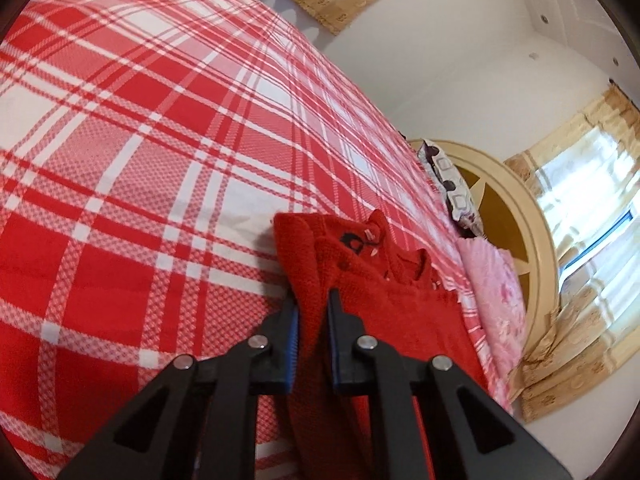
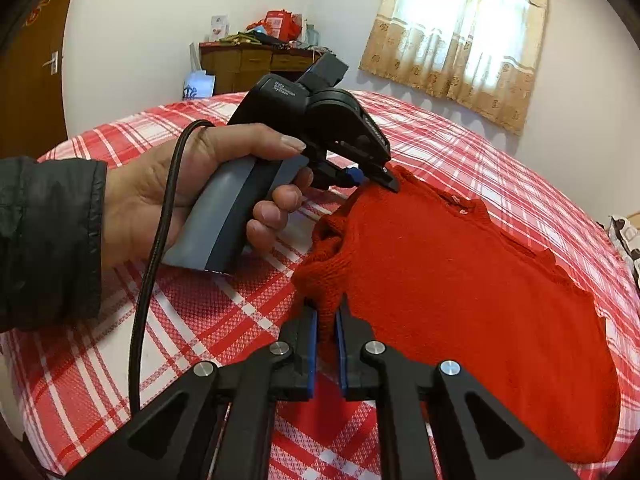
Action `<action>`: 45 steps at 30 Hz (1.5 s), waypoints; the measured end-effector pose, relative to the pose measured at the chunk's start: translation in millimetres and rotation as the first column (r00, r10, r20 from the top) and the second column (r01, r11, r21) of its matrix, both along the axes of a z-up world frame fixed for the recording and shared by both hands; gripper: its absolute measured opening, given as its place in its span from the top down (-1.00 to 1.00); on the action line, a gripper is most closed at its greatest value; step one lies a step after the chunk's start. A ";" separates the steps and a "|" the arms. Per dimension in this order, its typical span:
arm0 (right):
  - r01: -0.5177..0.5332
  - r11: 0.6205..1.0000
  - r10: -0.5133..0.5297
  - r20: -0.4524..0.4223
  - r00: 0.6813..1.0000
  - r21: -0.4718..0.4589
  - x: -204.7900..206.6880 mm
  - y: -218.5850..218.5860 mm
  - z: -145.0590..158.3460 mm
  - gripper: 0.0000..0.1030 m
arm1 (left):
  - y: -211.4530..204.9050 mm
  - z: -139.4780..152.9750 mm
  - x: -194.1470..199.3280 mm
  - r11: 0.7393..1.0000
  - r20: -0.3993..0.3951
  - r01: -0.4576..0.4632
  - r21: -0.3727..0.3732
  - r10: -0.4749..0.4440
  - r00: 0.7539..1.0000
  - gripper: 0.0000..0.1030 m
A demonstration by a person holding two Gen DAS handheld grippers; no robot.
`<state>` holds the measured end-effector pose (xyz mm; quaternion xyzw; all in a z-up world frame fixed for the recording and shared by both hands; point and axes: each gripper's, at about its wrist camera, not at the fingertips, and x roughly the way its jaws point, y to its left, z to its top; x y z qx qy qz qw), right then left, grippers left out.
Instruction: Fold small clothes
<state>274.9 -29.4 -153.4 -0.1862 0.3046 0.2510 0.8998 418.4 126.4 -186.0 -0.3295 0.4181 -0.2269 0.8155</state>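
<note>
A small red knitted sweater [image 2: 460, 304] lies on the red and white plaid bed cover [image 2: 200, 320]. My right gripper [image 2: 326, 320] is shut on a bunched edge of it at the near left corner. My left gripper [image 2: 376, 182], held in a bare hand, pinches the sweater's far left edge. In the left wrist view the left gripper [image 1: 312, 312] is shut on a fold of the sweater [image 1: 384, 304], which hangs between its blue pads.
A pink cloth [image 1: 500, 300] and a patterned pillow [image 1: 448, 180] lie by the round headboard [image 1: 516, 216]. A cluttered wooden dresser [image 2: 256, 60] stands by the far wall. Curtained windows [image 2: 460, 28] are behind the bed. A black cable [image 2: 152, 260] hangs from the left gripper.
</note>
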 end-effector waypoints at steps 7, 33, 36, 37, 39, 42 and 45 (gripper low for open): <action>0.032 0.996 -0.031 -0.009 0.999 0.087 0.5 -18.0 13.6 0.87 | -7.7 8.8 -1.9 1.000 -0.024 -0.015 -0.015 0.014 1.000 0.75; 0.172 0.946 -0.175 -0.014 0.984 0.275 -10.8 -105.8 39.1 0.88 | -100.9 71.9 0.0 0.998 0.068 0.037 0.047 -0.041 0.997 0.75; 0.193 0.939 -0.197 -0.015 0.980 0.284 -14.3 -115.7 41.5 0.88 | -110.4 74.9 -0.5 0.997 0.076 0.052 0.051 -0.056 0.996 0.75; 0.200 0.937 -0.205 -0.013 0.979 0.286 -15.5 -119.0 42.8 0.88 | -115.2 76.4 -0.1 0.997 0.081 0.058 0.051 -0.062 0.995 0.75; 0.207 0.934 -0.214 -0.009 0.977 0.290 -18.1 -124.6 46.0 0.88 | -123.1 79.4 0.6 0.996 0.086 0.067 0.053 -0.072 0.994 0.75; 0.218 0.930 -0.227 -0.002 0.974 0.297 -21.3 -131.3 50.3 0.88 | -134.3 83.5 1.3 0.995 0.097 0.082 0.053 -0.087 0.991 0.75; 0.238 0.921 -0.247 -0.010 0.969 0.310 -24.0 -141.7 50.7 0.88 | -146.5 87.0 3.8 0.993 0.105 0.100 0.056 -0.105 0.989 0.75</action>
